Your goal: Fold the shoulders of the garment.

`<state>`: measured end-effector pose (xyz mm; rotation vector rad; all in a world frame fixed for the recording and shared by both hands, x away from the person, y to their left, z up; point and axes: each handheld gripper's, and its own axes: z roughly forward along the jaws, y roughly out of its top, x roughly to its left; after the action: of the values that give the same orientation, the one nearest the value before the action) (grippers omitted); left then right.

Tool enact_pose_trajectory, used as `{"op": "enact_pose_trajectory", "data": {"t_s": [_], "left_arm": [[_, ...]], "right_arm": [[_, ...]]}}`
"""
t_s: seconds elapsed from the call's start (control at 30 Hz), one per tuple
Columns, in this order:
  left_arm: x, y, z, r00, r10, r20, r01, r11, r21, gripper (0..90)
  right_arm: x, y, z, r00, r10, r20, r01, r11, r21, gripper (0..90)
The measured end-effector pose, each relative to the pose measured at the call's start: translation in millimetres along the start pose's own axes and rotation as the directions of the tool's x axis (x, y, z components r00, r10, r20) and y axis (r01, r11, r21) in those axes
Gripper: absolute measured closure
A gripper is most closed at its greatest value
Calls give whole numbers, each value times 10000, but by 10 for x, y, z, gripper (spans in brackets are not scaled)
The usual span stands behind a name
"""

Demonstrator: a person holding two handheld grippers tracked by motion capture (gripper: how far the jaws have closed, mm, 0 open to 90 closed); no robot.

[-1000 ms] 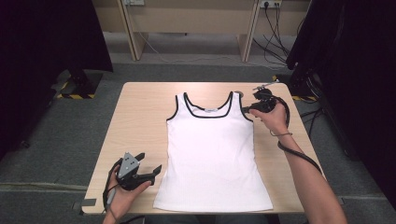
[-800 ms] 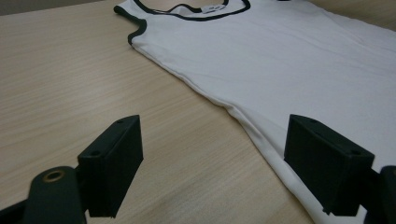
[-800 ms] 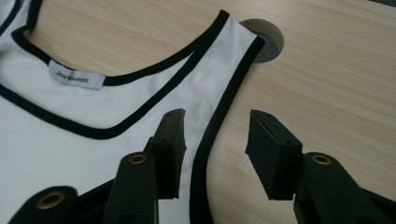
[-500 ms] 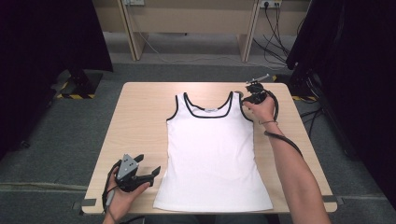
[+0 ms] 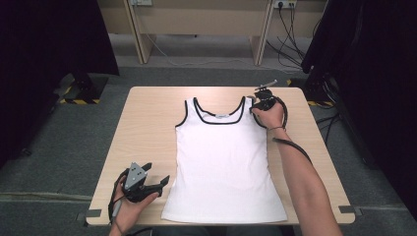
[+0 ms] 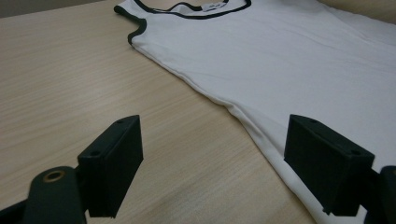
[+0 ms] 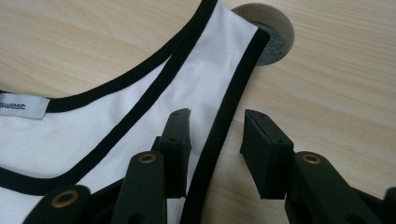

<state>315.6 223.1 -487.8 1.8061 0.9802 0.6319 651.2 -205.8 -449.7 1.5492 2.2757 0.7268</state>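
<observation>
The tank top [image 5: 223,157] lies flat and face-up on the wooden table [image 5: 147,128], straps away from me, hem at the near edge. It is plain white, with black binding round the scooped neck and both armholes, and a small white label [image 7: 18,106] with dark lettering sewn inside the back of the neck. The cloth is smooth, with only faint creases across the body.

My right gripper [image 7: 215,140] sits low over the shoulder strap [image 7: 210,70] on that side. My jaws have just been closing and are now partly open, straddling the strap's outer black edge: one finger [image 7: 177,144] is over the white of the strap, the other over bare wood just beside it. I can't see the pads pressing on the cloth yet. Beyond my fingertips, the strap's end overlaps a round grey cable port [image 7: 275,37] in the tabletop.

My left gripper [image 6: 215,163] stands wide open near the hem corner, holding nothing. The shirt's side seam runs between my jaws, one over wood, the other over white fabric.
</observation>
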Motion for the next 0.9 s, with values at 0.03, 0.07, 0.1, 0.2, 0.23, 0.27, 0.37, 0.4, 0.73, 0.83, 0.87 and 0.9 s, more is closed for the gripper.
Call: {"op": "enact_pose_trajectory", "data": {"t_s": [0.03,0.07,0.1,0.2,0.23,0.27,0.37,0.4,0.73,0.83,0.87,0.9], "left_arm": [[0,0,1,10000,-8,3,8,10000,6,187],[1,0,2,10000,-28,-5,28,10000,-4,186],[1,-1,1,10000,-27,-1,27,10000,-21,186],[0,-1,-1,10000,-2,4,2,10000,-36,186],[-1,-1,0,10000,3,5,-3,10000,-40,187],[-1,-1,0,10000,3,5,-3,10000,-40,187],[-3,-1,0,10000,26,10,-26,10000,-43,187],[-2,-2,-2,10000,23,7,-23,10000,-50,187],[-19,2,5,9999,171,-9,-171,9999,12,186],[-15,1,4,9999,145,3,-145,9999,5,186],[-15,1,4,9999,145,0,-145,9999,7,186],[-15,1,2,9999,153,-7,-153,9999,3,186]], "right_arm": [[5,-1,7,10000,-2,14,2,10000,-19,625],[8,-3,20,10000,-32,-2,32,10000,-21,625],[15,-7,29,10000,-20,12,20,10000,-54,630],[25,-12,42,10000,15,39,-14,9998,-223,647],[31,-18,45,9999,-36,108,39,9996,-293,676],[37,-29,48,9998,-77,177,84,9992,-390,706],[45,-53,55,9999,12,135,-3,9980,-639,794],[58,-61,59,9999,7,140,3,9974,-724,820],[67,-57,57,9979,556,-322,-581,9947,-845,871],[48,-51,-4,9960,637,-620,-701,9919,-1064,872],[46,-49,-27,9962,608,-624,-673,9918,-1086,872],[40,-50,-48,9957,628,-681,-703,9909,-1147,872]]}}
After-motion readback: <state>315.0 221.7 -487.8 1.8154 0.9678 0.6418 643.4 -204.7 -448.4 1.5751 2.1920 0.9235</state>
